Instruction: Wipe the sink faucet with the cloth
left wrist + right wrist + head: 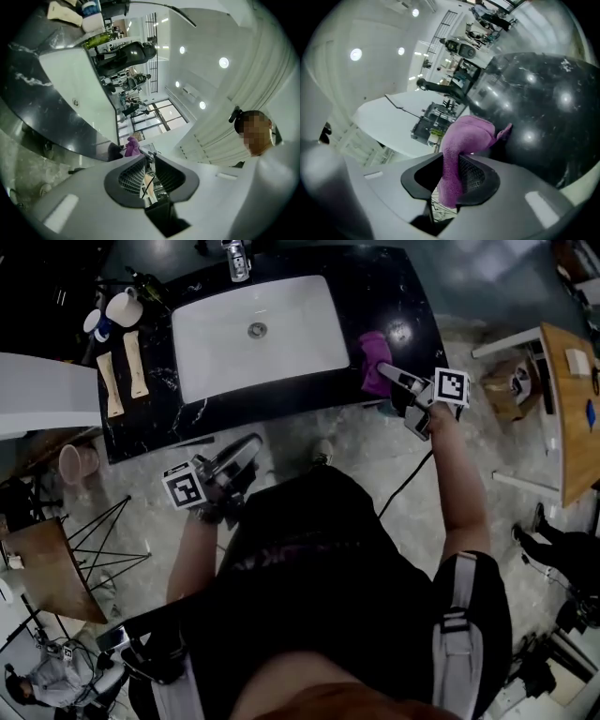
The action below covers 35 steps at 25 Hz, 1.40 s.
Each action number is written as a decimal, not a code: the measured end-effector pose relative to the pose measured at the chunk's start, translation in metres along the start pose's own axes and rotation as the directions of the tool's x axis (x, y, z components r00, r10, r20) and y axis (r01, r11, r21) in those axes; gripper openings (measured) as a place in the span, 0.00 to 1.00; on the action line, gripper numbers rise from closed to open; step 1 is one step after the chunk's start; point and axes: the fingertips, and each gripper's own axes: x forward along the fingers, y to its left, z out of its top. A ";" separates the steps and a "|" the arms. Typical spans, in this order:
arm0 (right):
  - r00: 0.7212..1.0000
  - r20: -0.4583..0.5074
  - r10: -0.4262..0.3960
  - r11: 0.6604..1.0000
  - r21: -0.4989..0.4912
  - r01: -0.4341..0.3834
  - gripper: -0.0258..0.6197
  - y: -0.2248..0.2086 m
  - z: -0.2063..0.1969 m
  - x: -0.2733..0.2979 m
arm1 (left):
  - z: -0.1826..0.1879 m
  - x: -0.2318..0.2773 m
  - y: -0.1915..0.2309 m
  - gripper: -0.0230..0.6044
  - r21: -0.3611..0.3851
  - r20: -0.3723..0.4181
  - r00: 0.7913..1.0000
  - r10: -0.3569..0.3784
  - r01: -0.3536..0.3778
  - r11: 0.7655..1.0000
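Cloth [465, 138] between right gripper [451, 158] fingers [477, 177], at dark countertop [543, 117] edge.

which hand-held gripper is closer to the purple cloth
Right. The right hand-held gripper is closed on the purple cloth at the right end of the counter; the left hand-held gripper hangs in front of the counter, apart from the cloth, jaws empty.

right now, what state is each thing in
cloth, bunched at the counter edge, one fold pinched
right hand-held gripper, shut on cloth
left hand-held gripper, slightly open, empty
sink, empty, drain uncovered
faucet, no water seen running
mug, upright
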 end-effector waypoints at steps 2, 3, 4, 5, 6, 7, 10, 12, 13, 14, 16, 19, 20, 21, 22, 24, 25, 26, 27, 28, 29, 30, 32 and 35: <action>0.990 -0.048 -0.129 0.991 0.024 0.130 0.20 -0.029 0.002 0.001 | -0.005 -0.009 -0.001 0.13 0.011 -0.011 1.000 0.005 -0.005 1.000; 0.980 -0.066 -0.188 0.982 0.002 0.189 0.20 -0.043 0.004 0.001 | -0.008 -0.012 -0.002 0.13 0.019 -0.019 1.000 0.004 -0.004 1.000; 0.969 -0.076 -0.233 0.972 -0.029 0.232 0.20 -0.055 0.006 0.001 | -0.010 -0.015 -0.005 0.13 0.021 -0.022 1.000 -0.003 0.004 1.000; 0.960 -0.082 -0.270 0.962 -0.061 0.265 0.21 -0.063 0.008 0.001 | -0.011 -0.019 -0.007 0.13 0.020 -0.021 1.000 -0.011 0.011 1.000; 0.950 -0.087 -0.301 0.952 -0.091 0.293 0.21 -0.067 0.010 0.002 | -0.012 -0.023 -0.007 0.13 0.020 -0.015 1.000 -0.013 0.013 1.000; 0.940 -0.094 -0.328 0.941 -0.119 0.316 0.21 -0.068 0.010 0.003 | -0.013 -0.027 -0.007 0.13 0.021 -0.005 1.000 -0.013 0.013 1.000; 0.920 -0.097 -0.380 0.918 -0.162 0.362 0.23 -0.071 0.011 0.007 | -0.016 -0.040 -0.007 0.12 0.025 0.020 1.000 -0.012 0.011 1.000; 0.916 -0.085 -0.393 0.913 -0.159 0.377 0.24 -0.071 0.010 0.006 | -0.018 -0.048 -0.007 0.11 0.036 0.024 1.000 0.001 -0.002 0.999; 0.916 -0.078 -0.394 0.912 -0.157 0.379 0.25 -0.070 0.010 0.006 | -0.019 -0.052 -0.007 0.10 0.038 0.022 1.000 0.009 -0.010 0.999; 0.917 -0.072 -0.392 0.912 -0.159 0.378 0.26 -0.068 0.009 0.005 | -0.021 -0.055 -0.006 0.09 0.044 0.016 1.000 0.021 -0.021 0.999; 0.916 -0.058 -0.397 0.906 -0.181 0.382 0.32 -0.061 0.009 0.001 | -0.024 -0.060 -0.006 0.08 0.055 -0.001 0.999 0.038 -0.038 0.998; 0.880 0.030 -0.473 0.838 -0.293 0.460 0.37 -0.048 0.018 -0.018 | -0.030 -0.066 -0.005 0.08 0.073 -0.016 0.998 0.054 -0.052 0.996; 0.859 0.092 -0.504 0.794 -0.342 0.503 0.34 -0.040 0.023 -0.029 | -0.032 -0.069 -0.004 0.07 0.077 -0.019 0.998 0.057 -0.056 0.995; 0.839 0.164 -0.518 0.751 -0.382 0.539 0.25 -0.028 0.028 -0.039 | -0.034 -0.072 -0.004 0.07 0.084 -0.021 0.998 0.064 -0.062 0.995; 0.832 0.230 -0.505 0.725 -0.411 0.553 0.09 -0.012 0.029 -0.047 | -0.036 -0.074 -0.003 0.06 0.098 -0.024 0.997 0.077 -0.074 0.992; 0.871 0.295 -0.391 0.749 -0.449 0.488 0.06 0.028 0.014 -0.046 | -0.039 -0.076 0.001 0.04 0.129 -0.034 0.994 0.103 -0.098 0.987; 0.901 0.300 -0.313 0.778 -0.463 0.425 0.06 0.049 -0.002 -0.039 | -0.042 -0.077 0.001 0.04 0.137 -0.038 0.994 0.105 -0.099 0.986; 0.925 0.295 -0.238 0.805 -0.474 0.358 0.06 0.070 -0.023 -0.030 | -0.045 -0.077 -0.001 0.04 0.143 -0.042 0.994 0.100 -0.093 0.985; 0.944 0.283 -0.170 0.827 -0.480 0.292 0.06 0.089 -0.047 -0.019 | -0.049 -0.077 -0.002 0.04 0.149 -0.047 0.995 0.093 -0.085 0.985; 0.959 0.262 -0.107 0.850 -0.477 0.225 0.06 0.107 -0.073 -0.008 | -0.053 -0.076 -0.004 0.04 0.156 -0.054 0.995 0.088 -0.078 0.985; 0.971 0.233 -0.048 0.870 -0.467 0.155 0.06 0.125 -0.101 0.005 | -0.056 -0.075 -0.005 0.04 0.167 -0.063 0.994 0.084 -0.073 0.983; 0.980 0.199 0.007 0.886 -0.456 0.087 0.06 0.142 -0.129 0.017 | -0.059 -0.072 -0.007 0.04 0.182 -0.073 0.994 0.084 -0.070 0.981; 0.988 0.125 0.092 0.894 -0.447 -0.027 0.06 0.171 -0.178 0.036 | -0.064 -0.065 -0.012 0.04 0.233 -0.097 0.990 0.103 -0.078 0.969; 0.986 0.010 0.164 0.878 -0.457 -0.141 0.06 0.195 -0.226 0.050 | -0.072 -0.053 -0.024 0.04 0.331 -0.123 0.983 0.134 -0.087 0.940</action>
